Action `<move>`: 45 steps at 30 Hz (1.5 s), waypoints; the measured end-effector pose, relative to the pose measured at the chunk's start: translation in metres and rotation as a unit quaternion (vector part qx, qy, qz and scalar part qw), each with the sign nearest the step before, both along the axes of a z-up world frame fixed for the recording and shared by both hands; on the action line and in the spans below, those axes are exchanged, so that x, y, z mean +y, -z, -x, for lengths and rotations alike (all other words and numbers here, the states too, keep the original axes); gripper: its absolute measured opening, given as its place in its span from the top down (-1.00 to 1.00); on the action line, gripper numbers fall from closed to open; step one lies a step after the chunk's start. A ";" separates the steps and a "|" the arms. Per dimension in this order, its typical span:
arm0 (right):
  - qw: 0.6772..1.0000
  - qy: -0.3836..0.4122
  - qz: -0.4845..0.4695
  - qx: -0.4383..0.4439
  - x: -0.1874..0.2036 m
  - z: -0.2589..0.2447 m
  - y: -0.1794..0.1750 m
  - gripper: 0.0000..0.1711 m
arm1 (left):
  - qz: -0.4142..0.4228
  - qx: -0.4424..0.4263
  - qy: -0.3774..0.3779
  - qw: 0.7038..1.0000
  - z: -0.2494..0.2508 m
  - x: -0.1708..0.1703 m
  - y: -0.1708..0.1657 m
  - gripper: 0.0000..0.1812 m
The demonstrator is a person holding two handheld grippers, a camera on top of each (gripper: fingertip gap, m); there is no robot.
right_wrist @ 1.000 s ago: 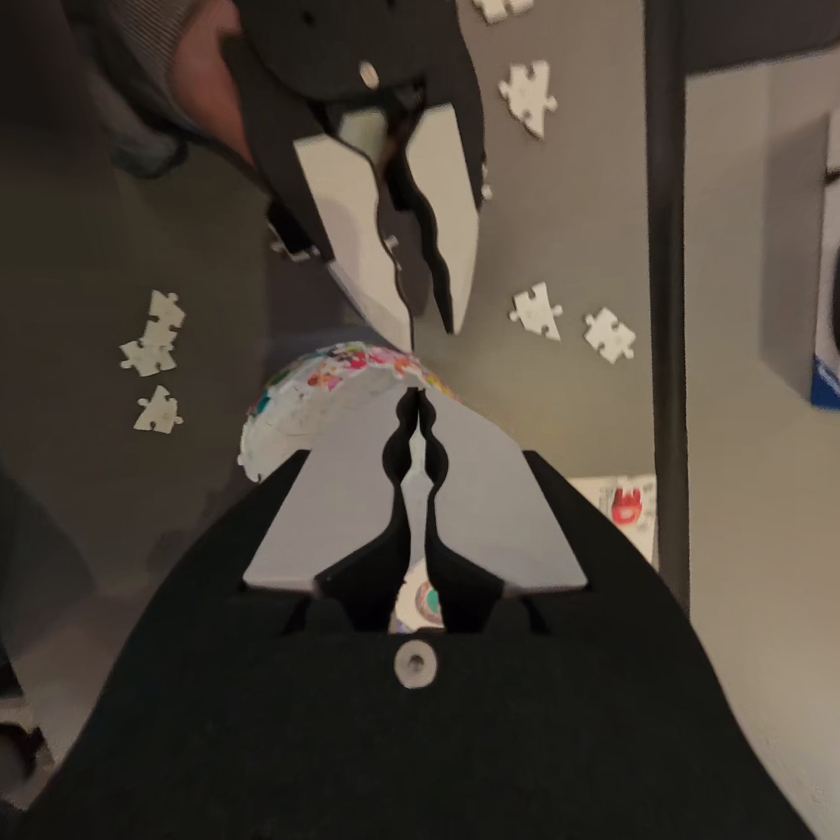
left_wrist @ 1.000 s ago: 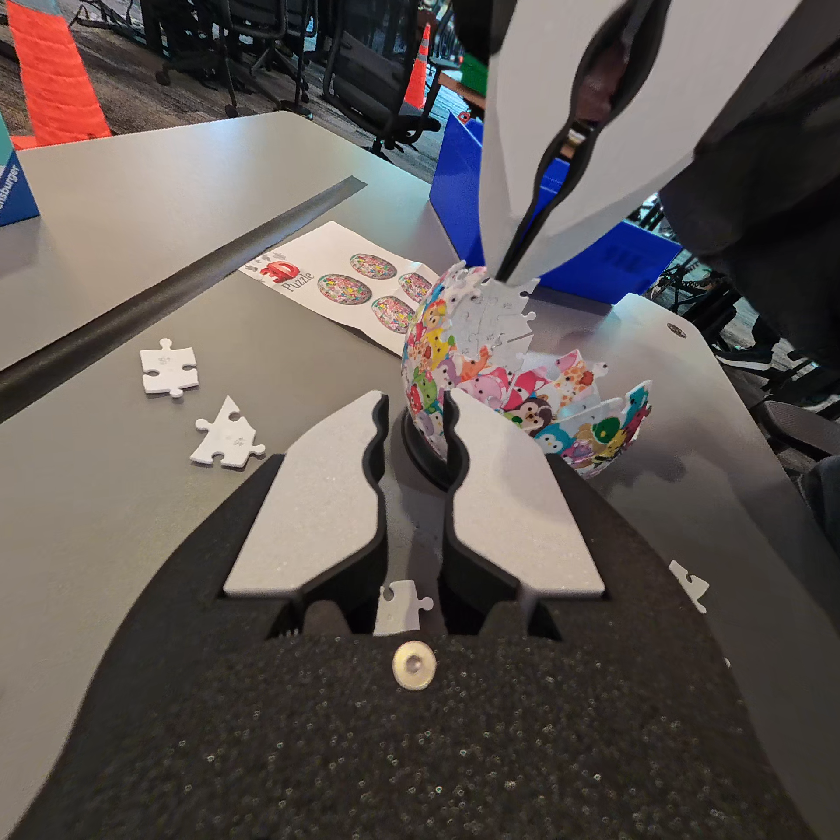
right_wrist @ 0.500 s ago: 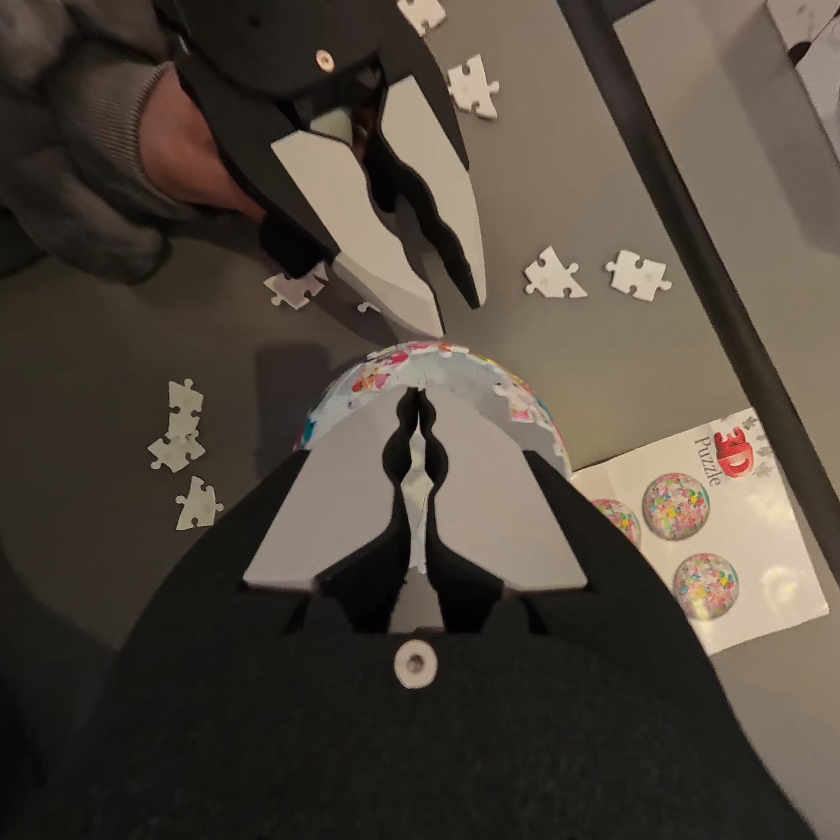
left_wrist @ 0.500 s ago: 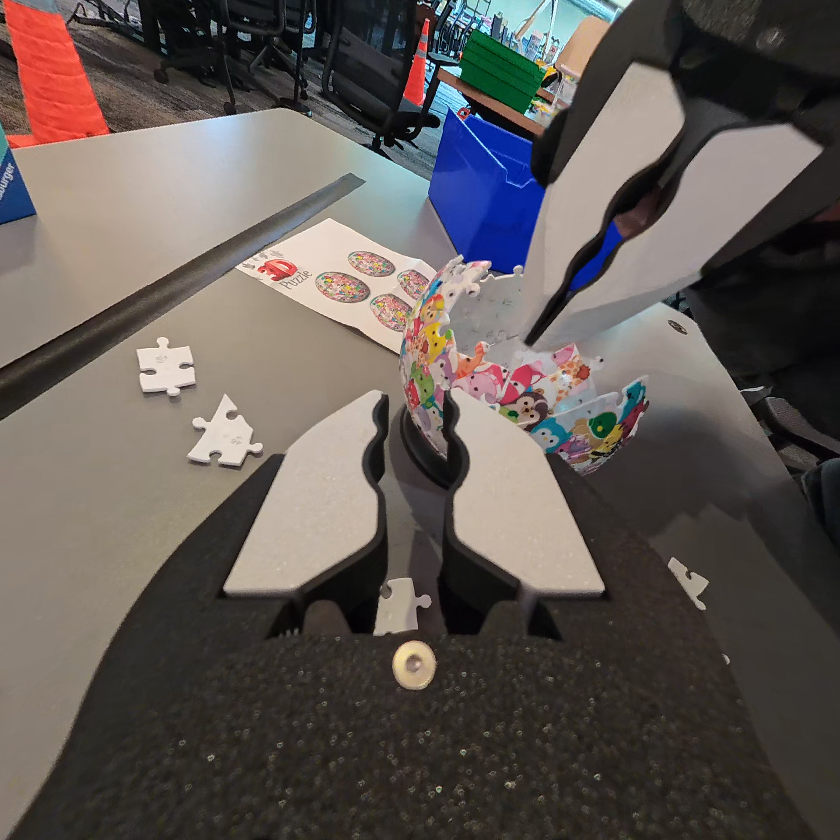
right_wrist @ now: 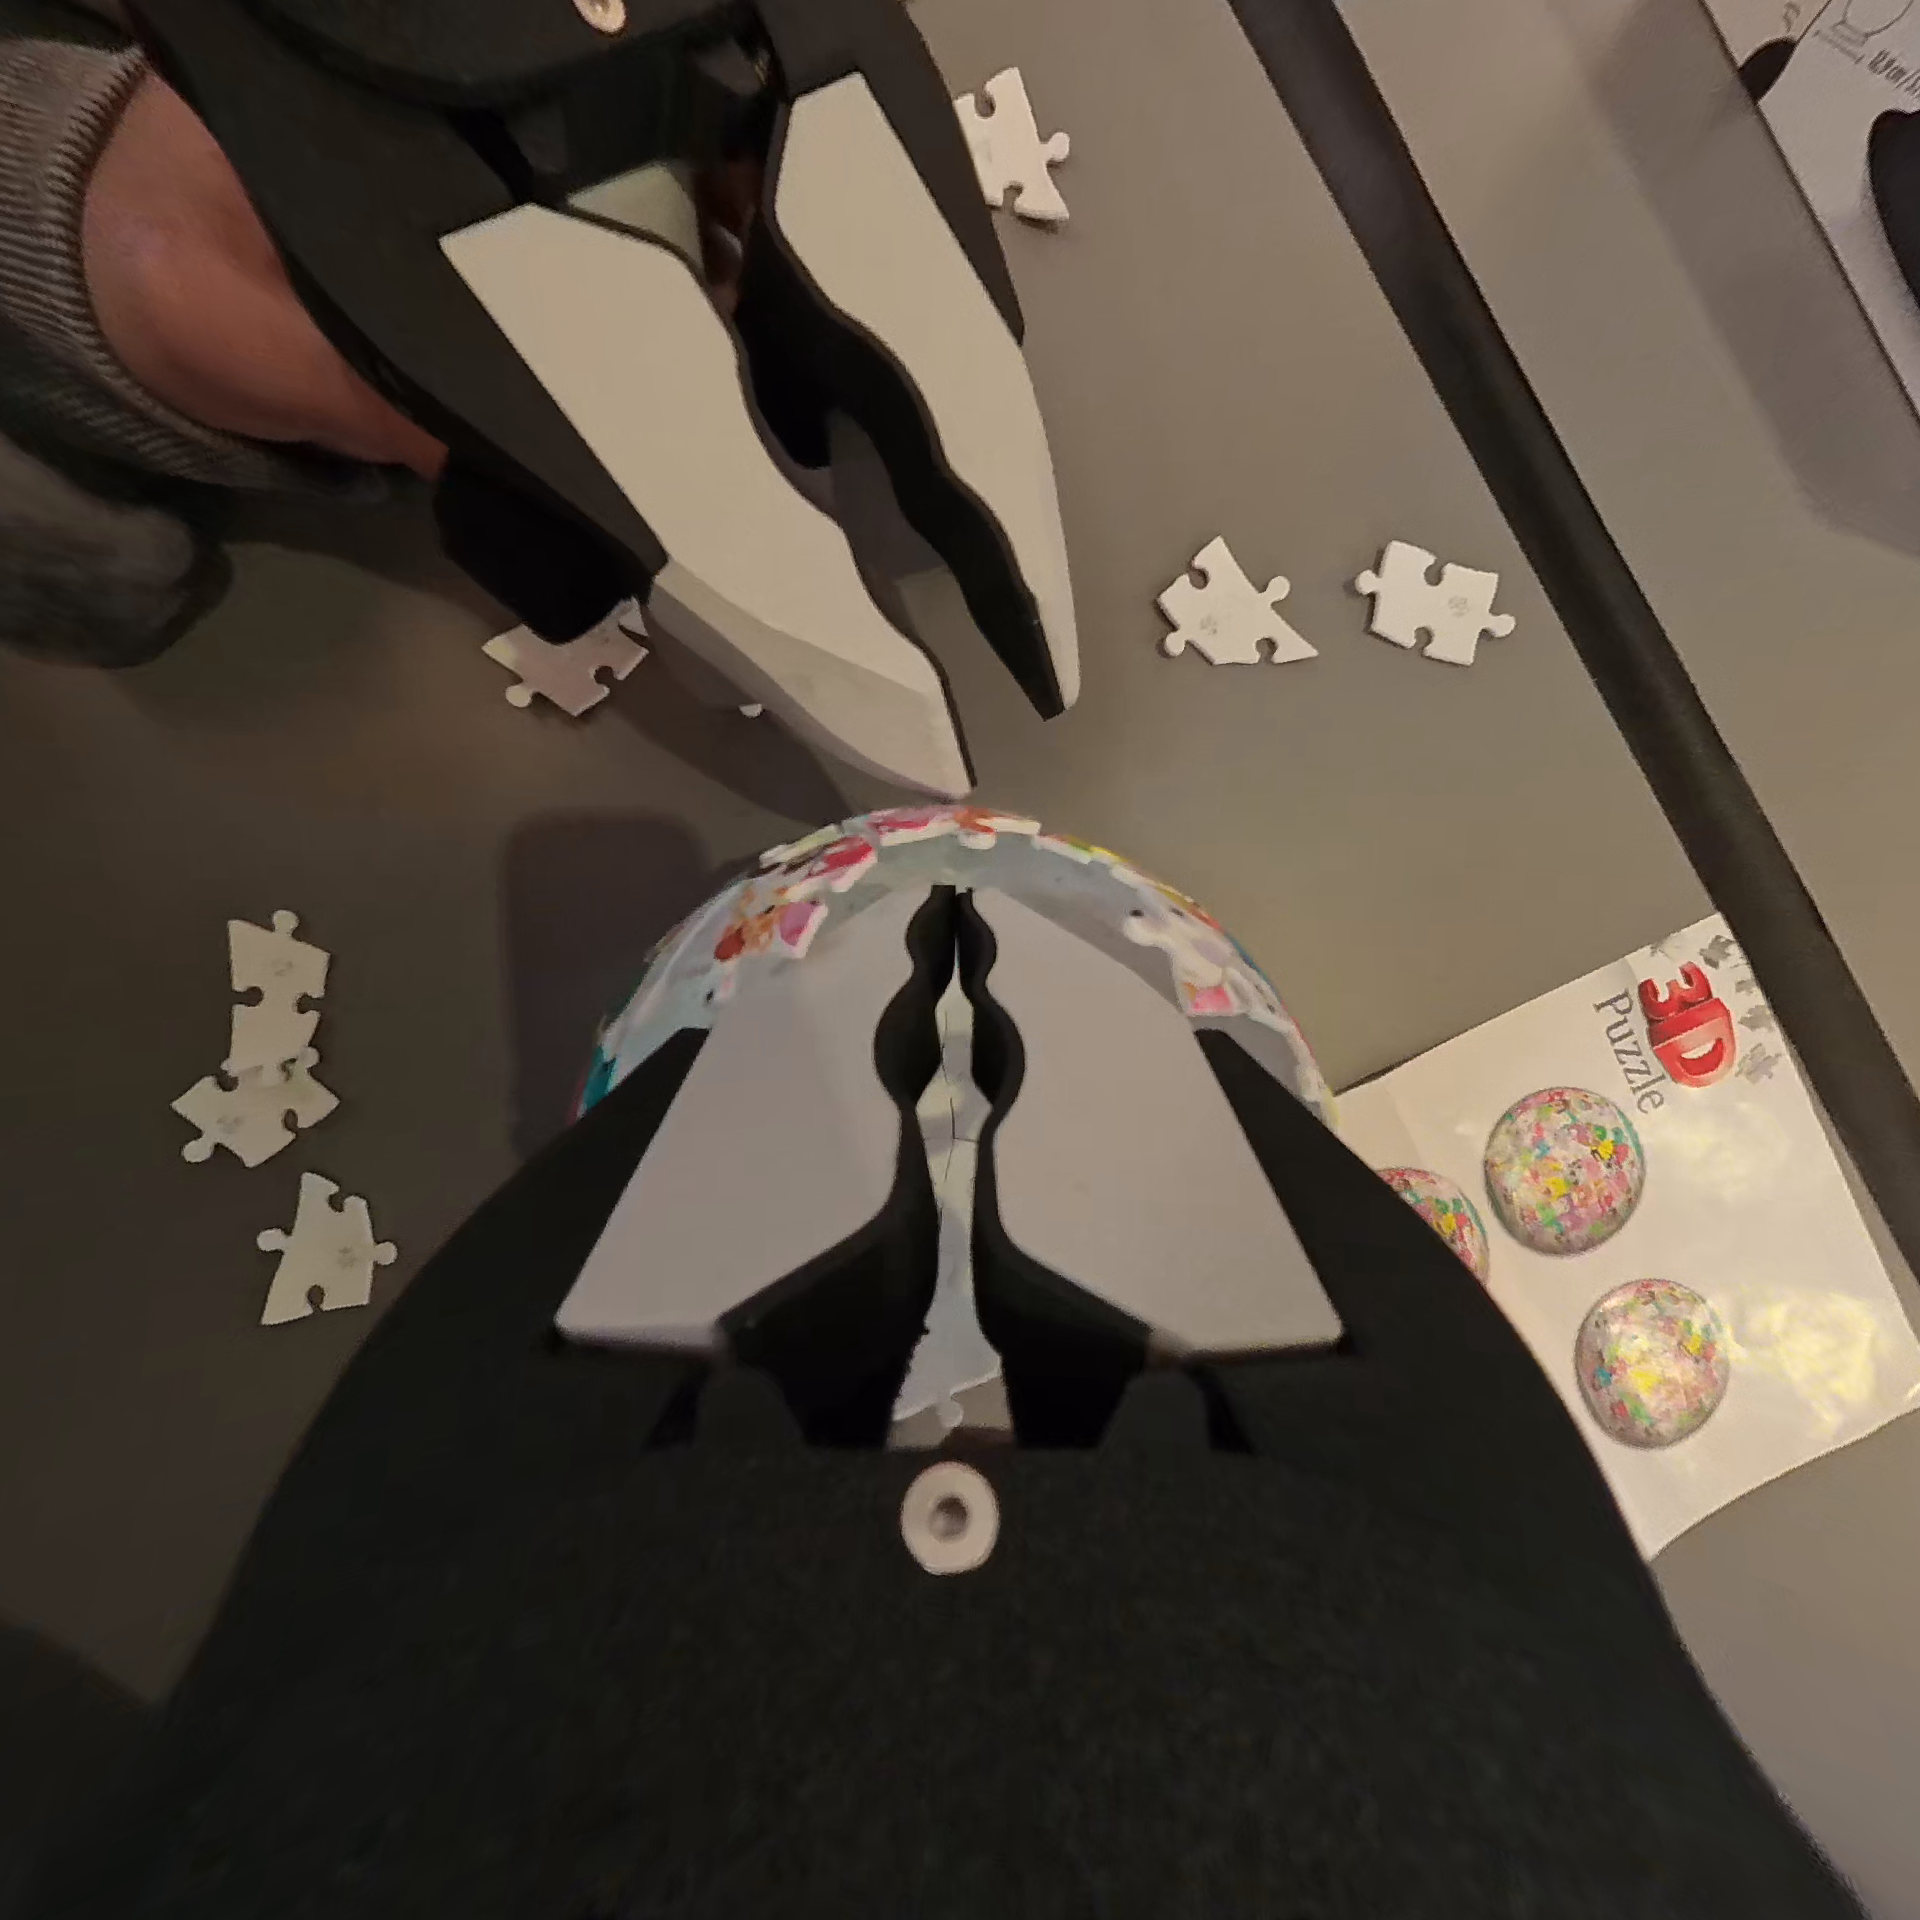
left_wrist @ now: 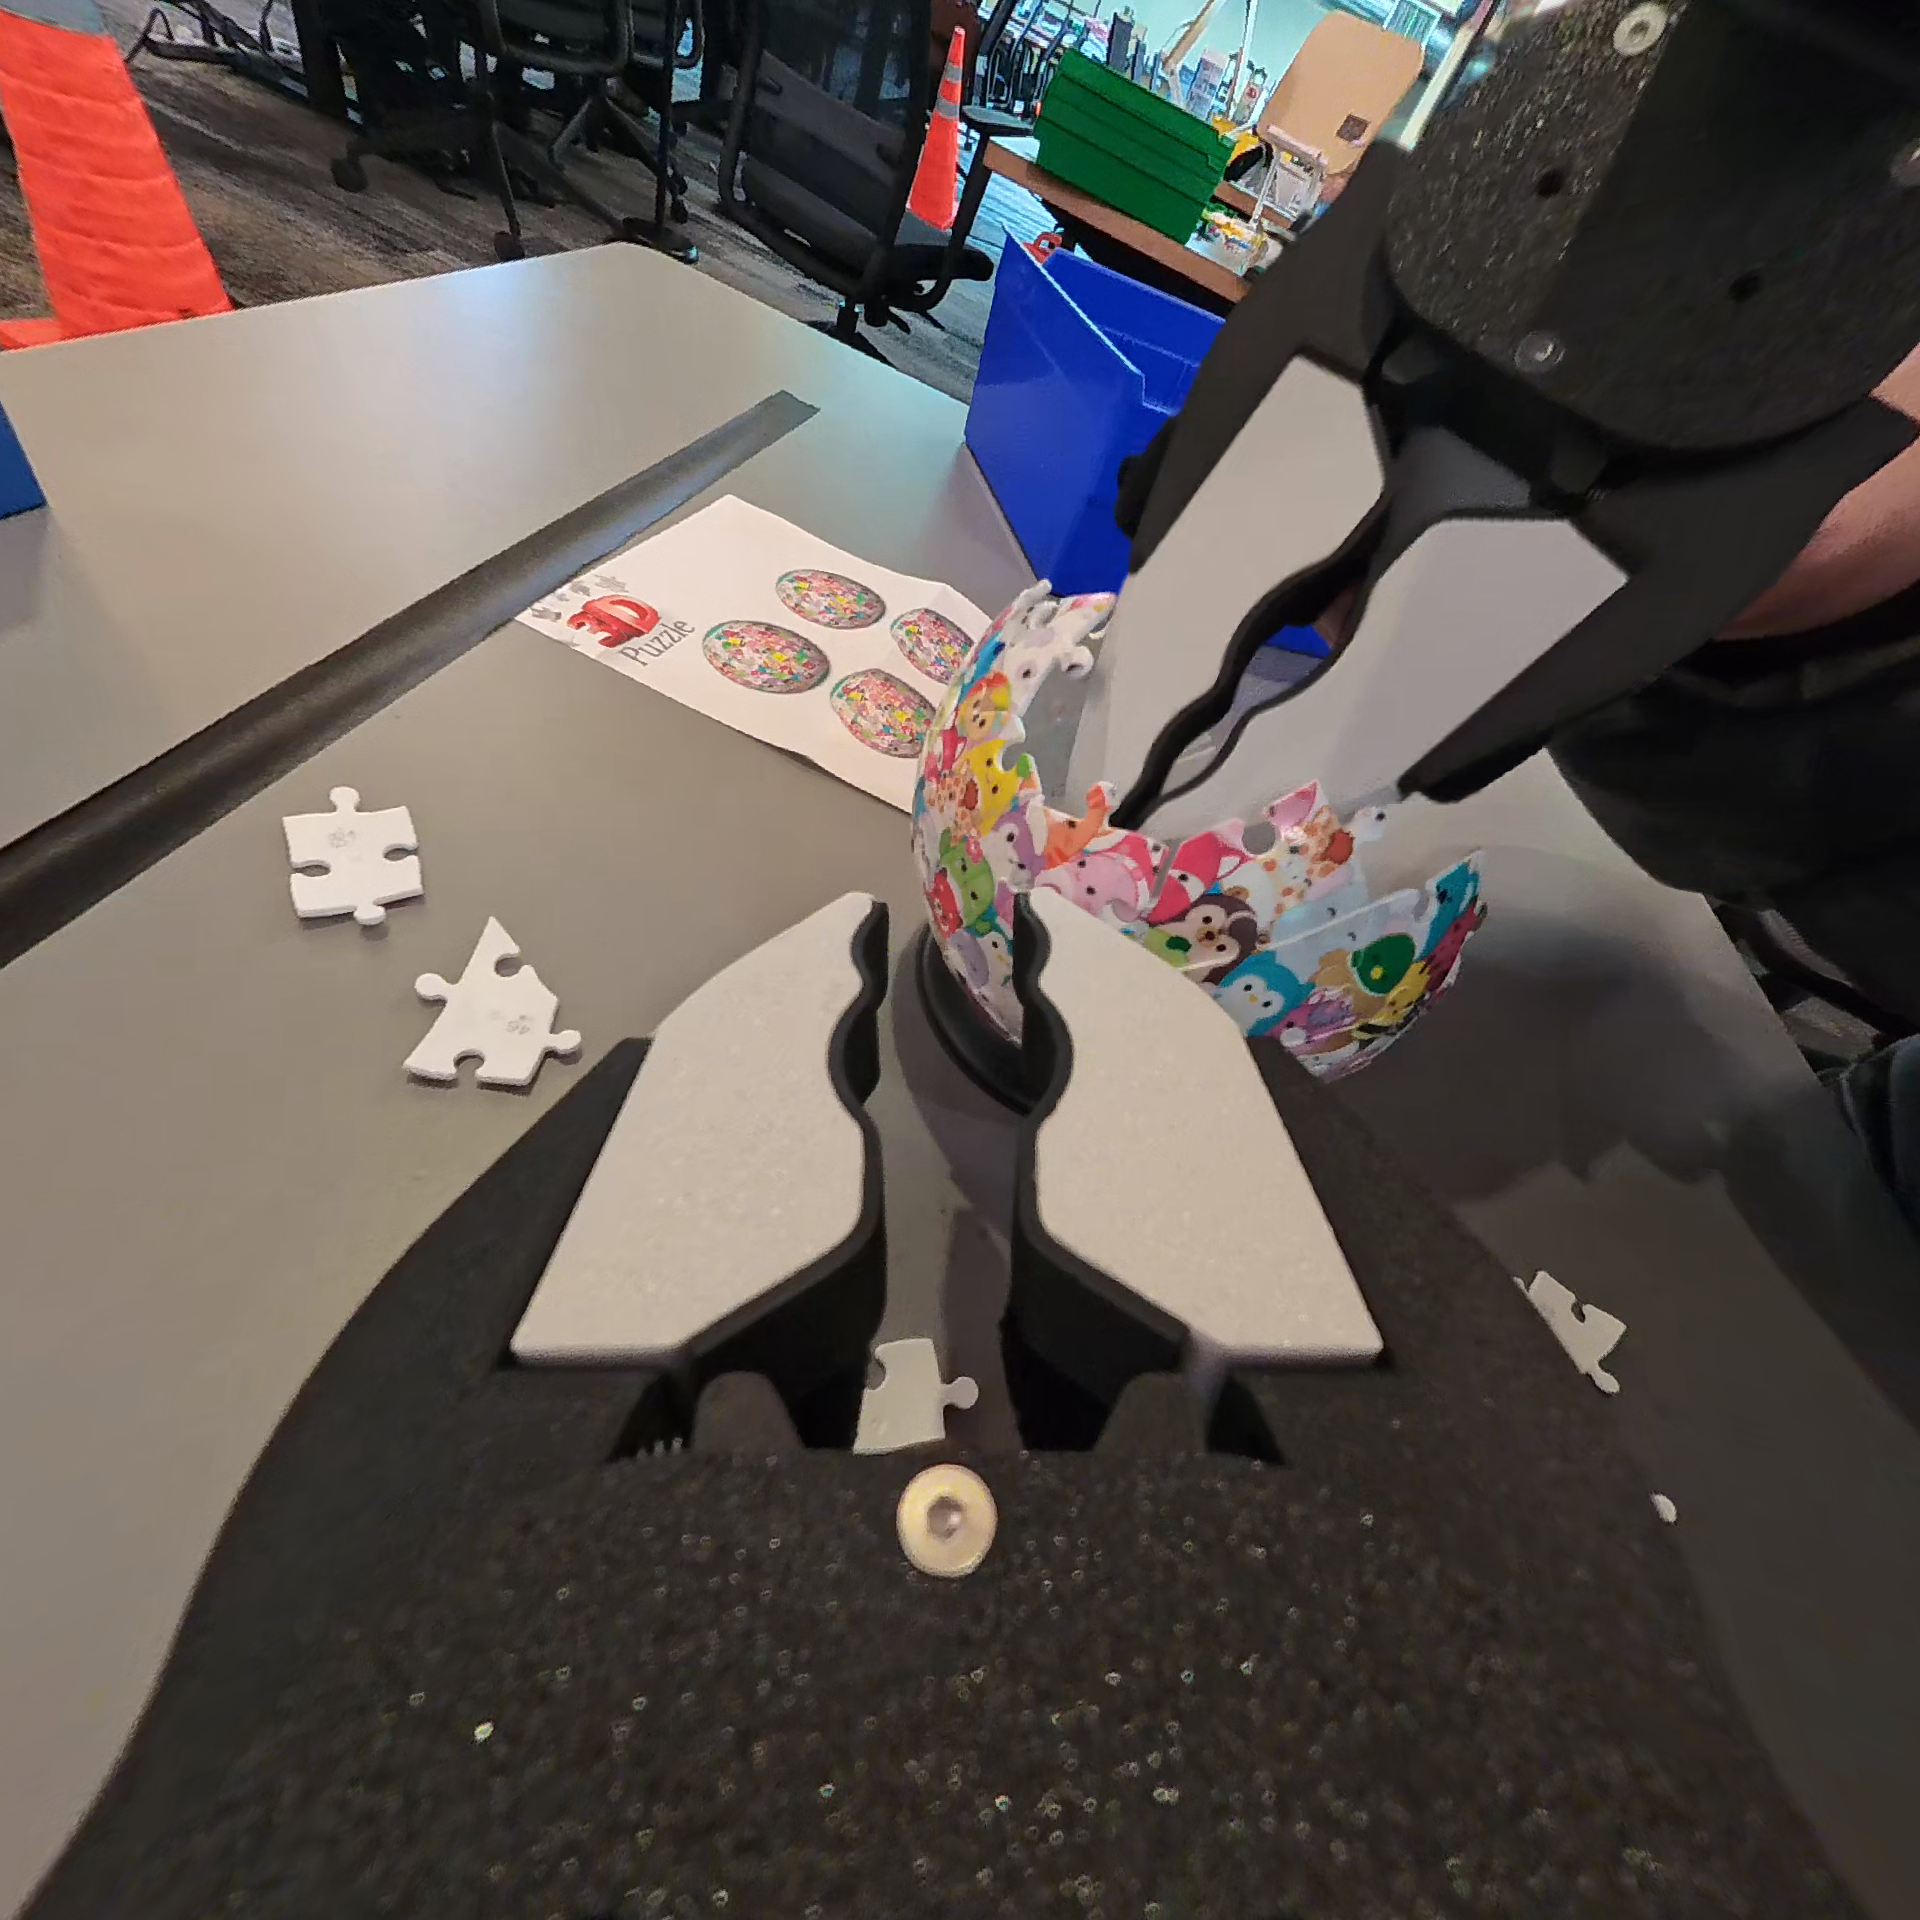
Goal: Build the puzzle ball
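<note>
**Lot: puzzle ball, part-built, with two tools**

1. Left hand-held gripper (left_wrist: 951, 914): fingers apart and gripping nothing, held low over the grey surface (left_wrist: 644, 810). The tips flank the near edge of the ball's base, probably to steady it while the other tool works.
2. Loose puzzle piece (left_wrist: 909, 1397): white side up, lying directly beneath this tool's fingers.
3. Black ring stand (left_wrist: 951, 1039): just ahead of the fingertips. It cradles the shell so that it cannot roll.
4. Puzzle ball (left_wrist: 1195, 904): sits on the stand, just ahead of the left tips. It is an open shell of colourful cartoon animals, tall on the left, low and jagged on the right, top unfinished.
5. Right hand-held gripper (right_wrist: 953, 906): reaches down from above, tips together inside the shell's open rim. Whether a piece lies between them cannot be told. The pose suits pressing a piece home.
6. Two spare pieces (left_wrist: 353, 852) (left_wrist: 488, 1013): left of the left tool, face down, within easy reach.
7. One more piece (left_wrist: 1574, 1325): at its right.
8. Instruction leaflet (left_wrist: 769, 623): beyond the ball to the left, laid flat for reference.
9. Blue bin (left_wrist: 1060, 384): farthest, past the surface edge
</note>
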State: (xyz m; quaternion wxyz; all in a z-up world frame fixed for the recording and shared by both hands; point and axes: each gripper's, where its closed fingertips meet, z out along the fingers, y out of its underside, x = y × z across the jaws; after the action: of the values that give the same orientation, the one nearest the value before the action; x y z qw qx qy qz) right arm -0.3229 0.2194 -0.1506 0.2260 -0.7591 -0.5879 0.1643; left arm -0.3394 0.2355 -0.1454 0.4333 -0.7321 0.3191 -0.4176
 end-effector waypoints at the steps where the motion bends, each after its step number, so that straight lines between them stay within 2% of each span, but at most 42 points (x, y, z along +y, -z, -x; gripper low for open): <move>1: 1.000 -0.002 -0.006 -0.004 0.001 -0.001 0.002 1.00 | 0.000 0.000 0.001 1.000 0.000 0.000 0.000 0.76; 7: 1.000 0.003 0.002 -0.021 0.000 -0.009 0.009 1.00 | -0.003 0.000 0.000 1.000 0.000 -0.001 -0.001 0.76; 14: 0.994 0.063 0.088 0.026 -0.011 -0.006 0.002 1.00 | -0.002 -0.003 0.004 1.000 -0.001 -0.007 -0.001 0.76; 22: 0.999 -0.003 0.033 0.016 -0.017 -0.001 0.011 1.00 | -0.002 0.002 0.008 1.000 -0.002 -0.009 0.000 0.76; 32: 0.996 0.012 0.071 0.045 -0.018 0.002 0.008 1.00 | -0.013 0.013 0.010 1.000 -0.004 -0.013 0.001 0.76; 45: 1.000 -0.003 0.015 0.026 -0.012 -0.008 0.006 1.00 | -0.002 0.013 0.015 1.000 -0.006 -0.013 0.003 0.76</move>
State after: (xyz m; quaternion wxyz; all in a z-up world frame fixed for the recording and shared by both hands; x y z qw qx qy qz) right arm -0.3151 0.2077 -0.1570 0.2294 -0.7563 -0.5812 0.1939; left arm -0.3337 0.2226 -0.1486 0.4248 -0.7317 0.3364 -0.4135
